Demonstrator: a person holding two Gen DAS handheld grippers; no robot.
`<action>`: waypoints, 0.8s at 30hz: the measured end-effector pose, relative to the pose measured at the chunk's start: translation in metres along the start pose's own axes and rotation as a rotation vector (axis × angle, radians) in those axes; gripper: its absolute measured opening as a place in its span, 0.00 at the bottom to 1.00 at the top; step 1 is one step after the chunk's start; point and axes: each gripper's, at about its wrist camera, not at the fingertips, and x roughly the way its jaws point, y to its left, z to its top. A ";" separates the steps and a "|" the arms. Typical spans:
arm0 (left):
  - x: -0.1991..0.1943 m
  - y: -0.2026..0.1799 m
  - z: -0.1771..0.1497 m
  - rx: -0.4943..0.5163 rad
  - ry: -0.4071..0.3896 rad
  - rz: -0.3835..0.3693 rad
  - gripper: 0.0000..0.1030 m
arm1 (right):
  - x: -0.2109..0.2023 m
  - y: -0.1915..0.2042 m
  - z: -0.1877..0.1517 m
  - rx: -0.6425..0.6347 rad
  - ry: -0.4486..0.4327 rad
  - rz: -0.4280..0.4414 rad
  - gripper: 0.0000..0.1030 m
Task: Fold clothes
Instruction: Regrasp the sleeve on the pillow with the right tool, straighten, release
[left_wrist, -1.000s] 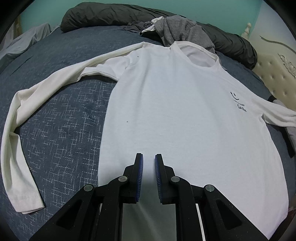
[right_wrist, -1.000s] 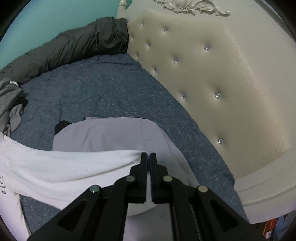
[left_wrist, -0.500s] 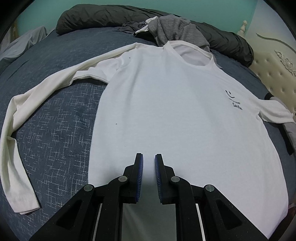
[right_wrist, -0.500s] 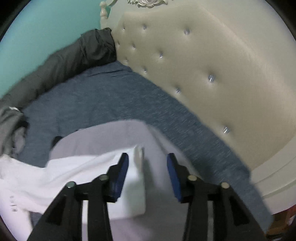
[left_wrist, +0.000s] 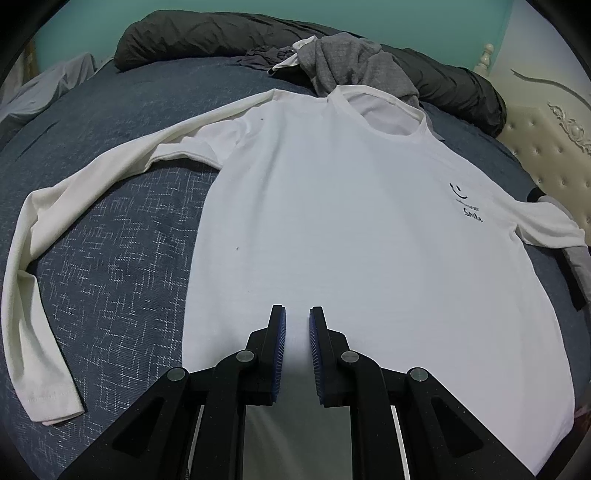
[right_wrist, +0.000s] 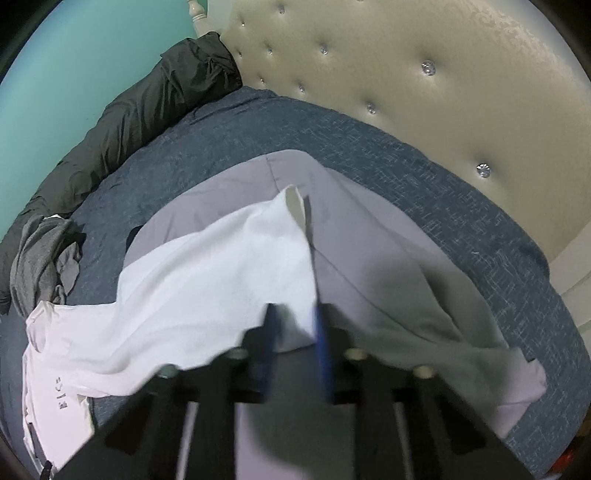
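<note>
Left wrist view: a white long-sleeved shirt lies flat and face up on the blue-grey bed. Its collar is at the far end and its hem near, so its long axis runs near to far. The left sleeve sweeps out to the left, then curves back near, with the cuff at the near left corner. Bare bedcover lies open between that sleeve and the body. Beyond the collar, a crumpled grey garment touches the neckline, with a dark rolled duvet behind it. The left gripper hovers over the hem's middle, its jaws released with a narrow gap and nothing in it.

Right wrist view, blurred: the right sleeve points toward the tufted headboard and lies across a pale grey garment. The right gripper has its jaws closing with the sleeve's near edge between them, and a gap shows. A strip of bare bed separates the garment from the headboard.
</note>
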 end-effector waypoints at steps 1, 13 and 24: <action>0.000 0.000 0.000 0.004 0.000 -0.003 0.14 | -0.001 0.000 0.000 -0.002 -0.009 -0.006 0.04; 0.003 0.000 0.000 0.015 0.003 -0.006 0.14 | -0.010 -0.017 0.014 0.033 -0.060 -0.144 0.02; 0.002 0.000 0.000 0.017 0.003 -0.012 0.14 | -0.013 -0.022 0.008 0.074 -0.082 -0.128 0.14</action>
